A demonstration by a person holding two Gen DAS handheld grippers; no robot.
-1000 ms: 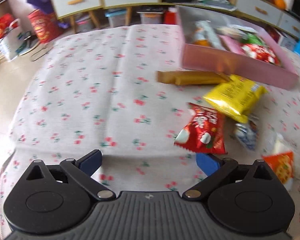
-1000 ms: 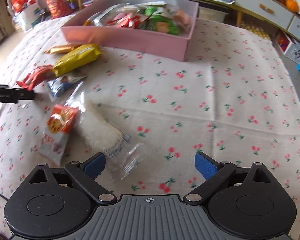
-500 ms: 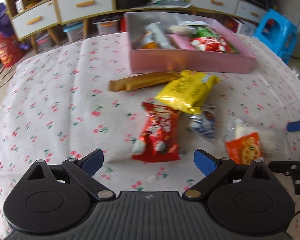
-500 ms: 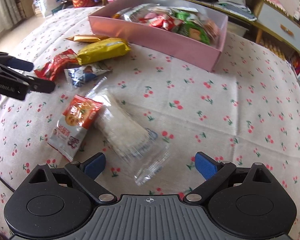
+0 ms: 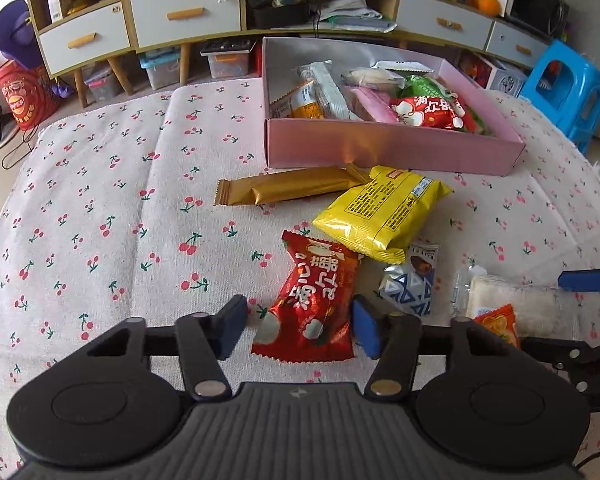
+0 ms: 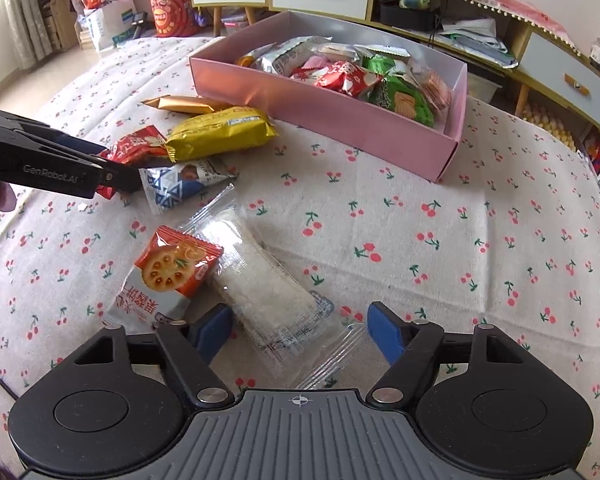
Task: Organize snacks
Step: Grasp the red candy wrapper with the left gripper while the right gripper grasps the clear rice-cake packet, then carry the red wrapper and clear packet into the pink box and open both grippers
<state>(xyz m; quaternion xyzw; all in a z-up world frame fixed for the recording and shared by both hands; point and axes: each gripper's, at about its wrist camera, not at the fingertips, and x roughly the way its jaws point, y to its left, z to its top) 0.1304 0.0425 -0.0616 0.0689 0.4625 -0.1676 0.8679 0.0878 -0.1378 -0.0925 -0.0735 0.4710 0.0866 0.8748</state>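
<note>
Six loose snacks lie on the cherry-print table (image 5: 100, 200) in front of the pink box (image 5: 380, 148), which already holds a heap of packets.

The step in hand looks like a double pick-up. The left claw (image 5: 300, 330) has just been closing and brackets the near end of the red packet (image 5: 320, 300); its right pad is at the packet's edge, the left pad a little clear, so it is not yet clenched on it. The right claw (image 6: 300, 332) has also just been narrowing and straddles the clear-wrapped rice cake (image 6: 260, 284), with both pads apart from the wrapper, so it is released for now.

Next, each claw probably needs to finish closing on its packet, lift, and carry it over the box's near wall before letting go. Both wrappers are slick and thin, so a shallow pinch could slip.

Room is tight among the snacks. The orange cracker packet (image 6: 168, 276) overlaps the rice cake beside the right claw's left pad, and could be dragged along. The blue-and-white packet (image 5: 410, 284) lies just beside the red one, the yellow packet (image 5: 380, 208) overlaps its far end, and the gold bar (image 5: 284, 190) sits close against the box wall. To the left and right, the table is bare.
</note>
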